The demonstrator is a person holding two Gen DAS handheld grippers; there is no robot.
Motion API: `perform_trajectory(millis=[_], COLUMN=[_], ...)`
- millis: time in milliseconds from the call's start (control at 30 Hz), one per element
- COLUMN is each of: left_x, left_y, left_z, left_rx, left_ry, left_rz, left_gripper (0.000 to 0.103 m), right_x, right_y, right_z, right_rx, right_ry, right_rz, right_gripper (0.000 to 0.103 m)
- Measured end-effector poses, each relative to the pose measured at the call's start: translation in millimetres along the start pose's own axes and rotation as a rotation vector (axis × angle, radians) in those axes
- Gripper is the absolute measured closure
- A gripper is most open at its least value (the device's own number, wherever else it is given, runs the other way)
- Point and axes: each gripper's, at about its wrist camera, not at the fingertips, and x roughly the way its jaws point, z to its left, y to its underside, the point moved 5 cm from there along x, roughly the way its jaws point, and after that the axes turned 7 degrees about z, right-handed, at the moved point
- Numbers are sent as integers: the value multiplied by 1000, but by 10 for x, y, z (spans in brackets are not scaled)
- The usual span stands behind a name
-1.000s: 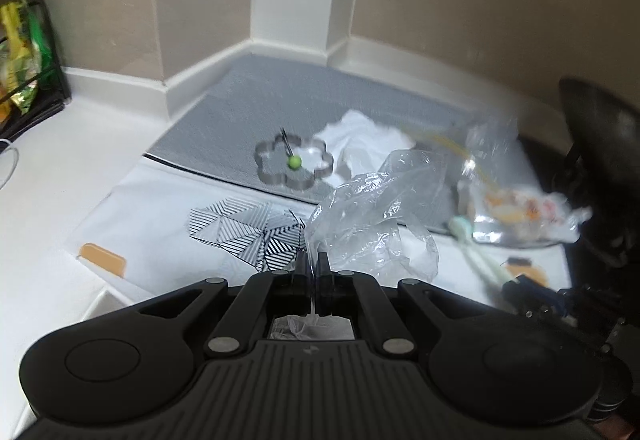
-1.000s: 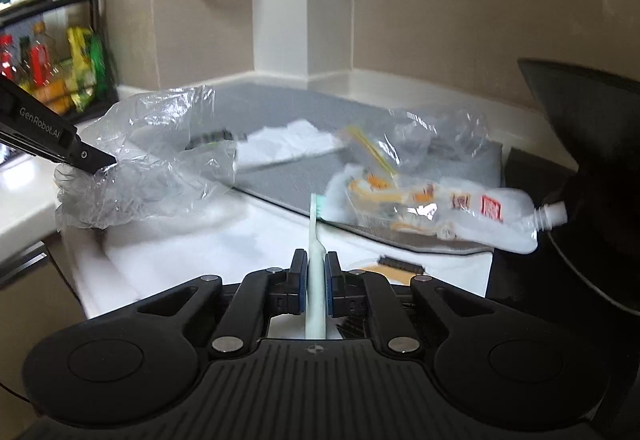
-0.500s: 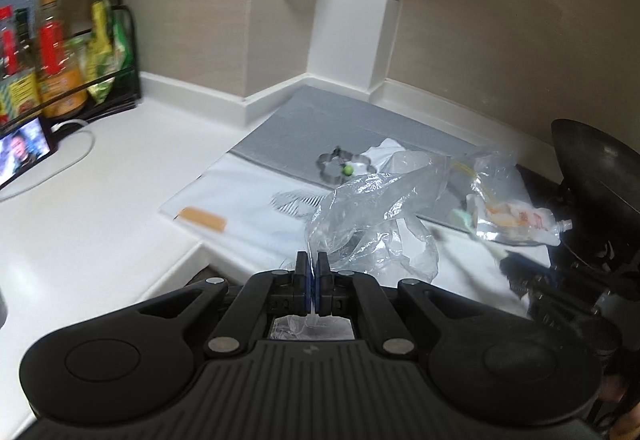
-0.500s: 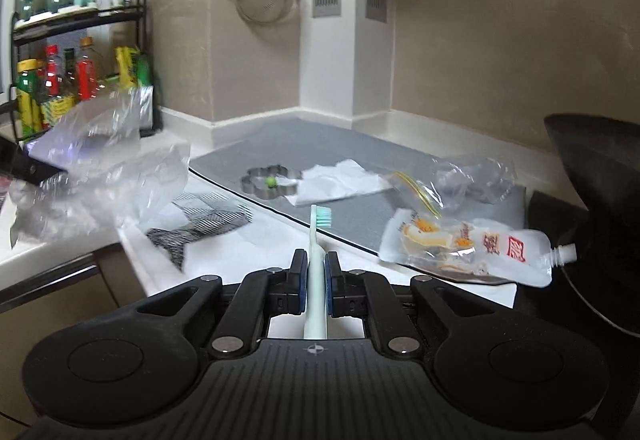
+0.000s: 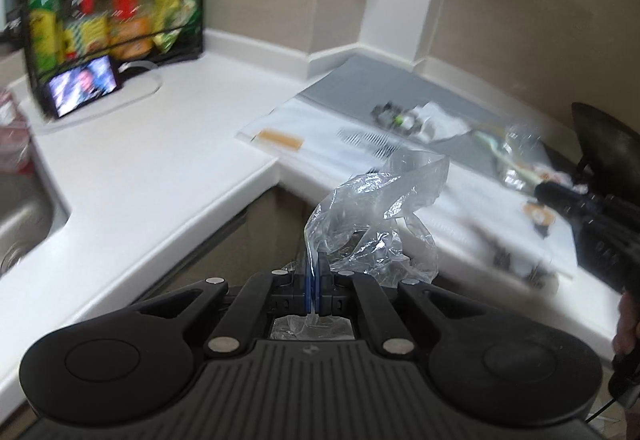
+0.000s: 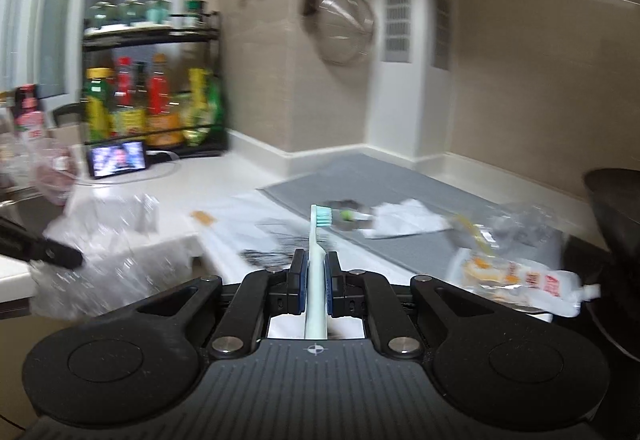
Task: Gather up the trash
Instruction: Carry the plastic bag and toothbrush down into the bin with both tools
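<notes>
My left gripper is shut on a crumpled clear plastic bag, held in the air off the counter's front edge. In the right wrist view the same bag shows blurred at the left, hanging from the left fingers. A pale green toothbrush stands bristles-up in my right gripper, which is shut on it. On the counter lie a spouted pouch, a clear zip bag, a white tissue and patterned paper.
A grey mat covers the corner, with a metal flower ring on it. A black pan stands at the right. A rack of bottles, a lit phone and a sink are at the left.
Both grippers have drawn back and left from the mat, carrying the bag and the toothbrush. The bottle rack, phone and sink have come into view. Both grips are unchanged.
</notes>
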Motion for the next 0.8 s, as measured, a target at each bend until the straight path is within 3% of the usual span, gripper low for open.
perform_trajectory(millis=[300, 467, 800], left_x=[166, 479, 1358], left_y=[641, 960, 1461], left_z=[293, 436, 571], left_rx=[-47, -68, -95], left_ry=[-57, -71, -80], left_rz=[113, 201, 385], left_gripper=[102, 102, 102], right_x=[-89, 229, 1035], right_y=[287, 693, 1661], right_z=[685, 939, 1194], right_rx=[-85, -92, -98], right_ry=[-167, -216, -218], right_rz=[71, 215, 516], right_gripper=[93, 93, 93])
